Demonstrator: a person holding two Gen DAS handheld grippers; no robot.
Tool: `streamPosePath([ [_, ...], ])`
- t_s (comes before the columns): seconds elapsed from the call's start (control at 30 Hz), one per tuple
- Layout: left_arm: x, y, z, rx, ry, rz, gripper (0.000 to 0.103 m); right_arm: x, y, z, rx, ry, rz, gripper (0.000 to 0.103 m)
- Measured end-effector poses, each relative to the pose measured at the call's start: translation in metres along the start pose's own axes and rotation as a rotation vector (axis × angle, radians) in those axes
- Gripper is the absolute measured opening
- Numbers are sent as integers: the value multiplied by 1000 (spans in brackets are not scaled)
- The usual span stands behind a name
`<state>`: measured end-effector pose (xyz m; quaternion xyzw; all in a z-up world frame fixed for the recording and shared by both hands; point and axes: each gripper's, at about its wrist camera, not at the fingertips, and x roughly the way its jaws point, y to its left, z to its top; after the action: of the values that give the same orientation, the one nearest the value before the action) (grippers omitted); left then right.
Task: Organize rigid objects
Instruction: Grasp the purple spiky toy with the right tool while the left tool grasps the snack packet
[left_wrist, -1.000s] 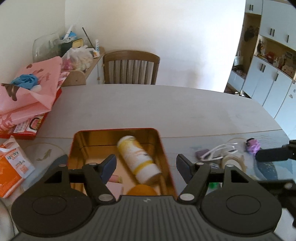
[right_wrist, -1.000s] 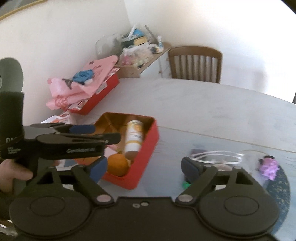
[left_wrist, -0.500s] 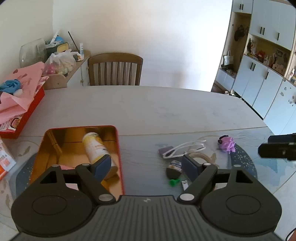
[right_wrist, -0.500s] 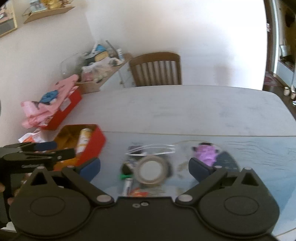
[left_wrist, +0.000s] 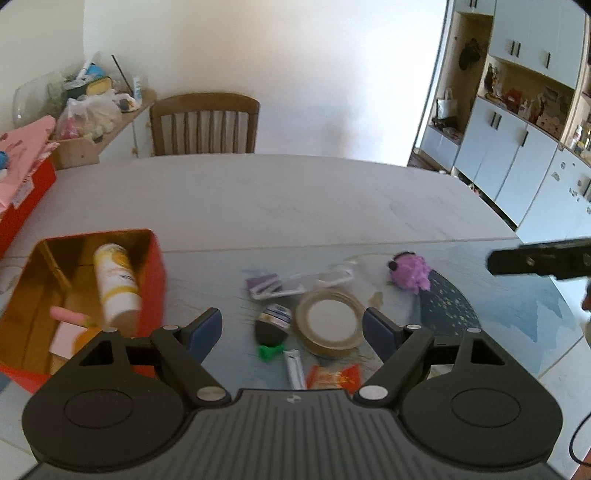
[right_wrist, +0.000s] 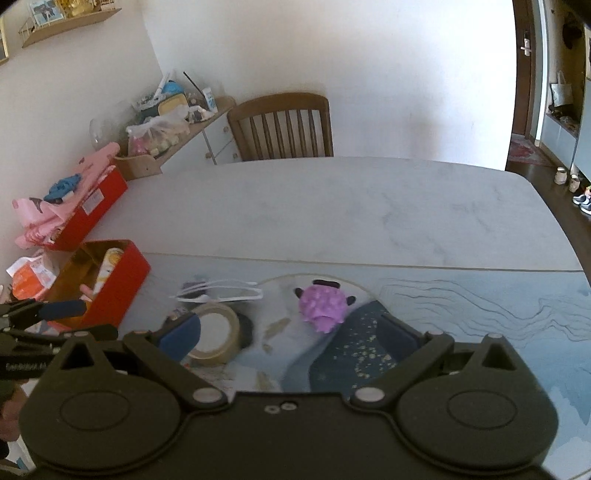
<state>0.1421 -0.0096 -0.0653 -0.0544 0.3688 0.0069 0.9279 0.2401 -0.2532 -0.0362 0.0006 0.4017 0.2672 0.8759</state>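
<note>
Both hand-held grippers hang empty over a cluttered counter, between one pick and the next. The left hand-held gripper has its jaws spread wide, framing a roll of tape that lies flat on the counter beside a small dark egg-shaped item and a green piece. The right hand-held gripper is likewise spread — a purple spiky toy sits on the counter between and just ahead of its fingertips, not touched.

To the left stands the red tin, open, with a white-and-yellow bottle lying on its side inside, a pink stick and something orange beneath them. Still loose on the counter: white-framed glasses, a small purple packet, a white tube and an orange wrapper, the last two close to the left tool's body.

The sorting looks partly done — some pieces are in the tin, most remain outside. The next move, by the look of it, is a descent onto either the tape or the toy. The tape lies flat and wide, so the jaws would likely need to straddle one side of its ring rather than its full width; the toy's bumpy, rounded body calls for a centred pinch so it does not squirt sideways.
</note>
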Motion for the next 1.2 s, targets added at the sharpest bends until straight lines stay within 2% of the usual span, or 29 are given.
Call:
streamPosePath([
  [0.33, 29, -34, -25, 41, 73, -35, 83, 34, -23, 4, -55, 71, 14, 98],
  [0.6, 50, -54, -38, 100, 114, -1, 83, 61, -24, 8, -93, 115, 29, 93],
  [0.67, 54, -58, -42, 121, 116, 12, 83, 68, -24, 9, -104, 124, 34, 88],
  [0.8, 59, -64, -45, 139, 121, 26, 83, 82, -25, 10, -113, 144, 36, 85],
  [0.93, 65, -67, -46, 148, 123, 35, 75, 95, -28, 12, -103, 164, 35, 84],
  [1.0, 67, -67, -47, 145, 126, 40, 67, 100, -29, 12, -108, 171, 31, 81],
  [1.2, 75, -66, -50, 144, 140, 62, 60, 109, -31, 13, -97, 185, 42, 79],
])
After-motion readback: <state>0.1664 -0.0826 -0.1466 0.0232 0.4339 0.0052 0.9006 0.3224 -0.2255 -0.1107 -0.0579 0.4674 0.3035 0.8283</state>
